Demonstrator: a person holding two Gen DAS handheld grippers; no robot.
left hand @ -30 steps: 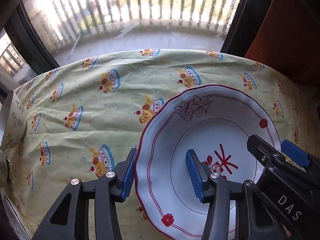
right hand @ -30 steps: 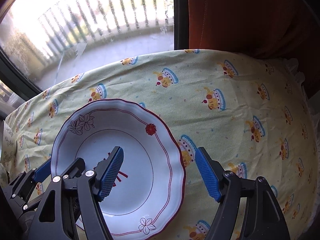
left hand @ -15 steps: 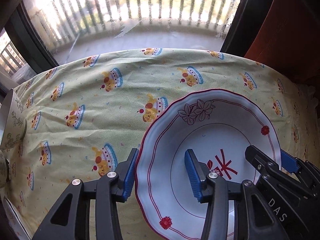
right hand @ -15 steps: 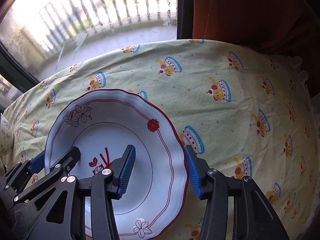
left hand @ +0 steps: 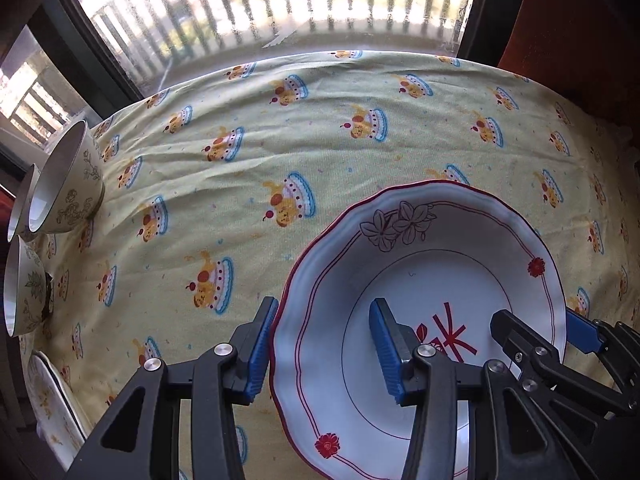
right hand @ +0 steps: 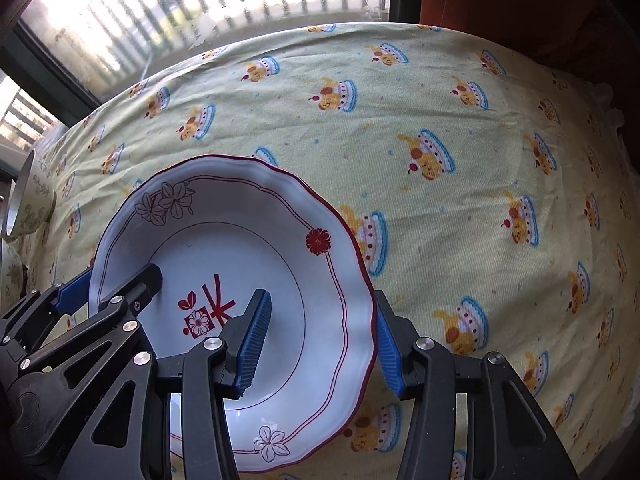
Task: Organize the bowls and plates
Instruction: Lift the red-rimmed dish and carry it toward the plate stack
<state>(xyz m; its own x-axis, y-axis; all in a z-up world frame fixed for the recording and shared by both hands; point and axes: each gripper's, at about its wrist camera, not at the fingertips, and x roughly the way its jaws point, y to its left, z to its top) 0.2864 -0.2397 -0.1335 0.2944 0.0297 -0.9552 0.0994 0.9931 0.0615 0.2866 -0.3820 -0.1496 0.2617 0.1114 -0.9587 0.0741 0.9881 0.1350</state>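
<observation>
Deep white plate (left hand: 424,280) with a scalloped red rim, empty inside apart from its painted decoration: a red motif at the centre, outlined flowers on the far rim, small red blossoms on the sides. Sits over the yellow patterned tablecloth (left hand: 280,152), toward the near edge of the table, with the far rim raised a little toward the window; whether it rests on the cloth or hangs clear of it cannot be told. Round, so no real long axis; hollow side facing up.

Gripped from both sides. Left tongs (left hand: 324,344) partly closed across the plate's left rim, one blue pad (left hand: 260,350) outside against the edge, the other inside the bowl of the plate. Right tongs (right hand: 316,340) partly closed across the right rim in the same way, outer pad (right hand: 390,354) against the edge, inner pad over the plate's slope; jaws just drawn in onto that rim. Exact contact of the inner pads hard to judge.

At the far left, patterned bowls (left hand: 66,184) appearing tipped at the frame edge, insides pale and seemingly empty, partly overlapping one another. Below them a pale flat dish (left hand: 52,404), cut off by the frame. Near part of the plate hidden behind the black tong arms.
</observation>
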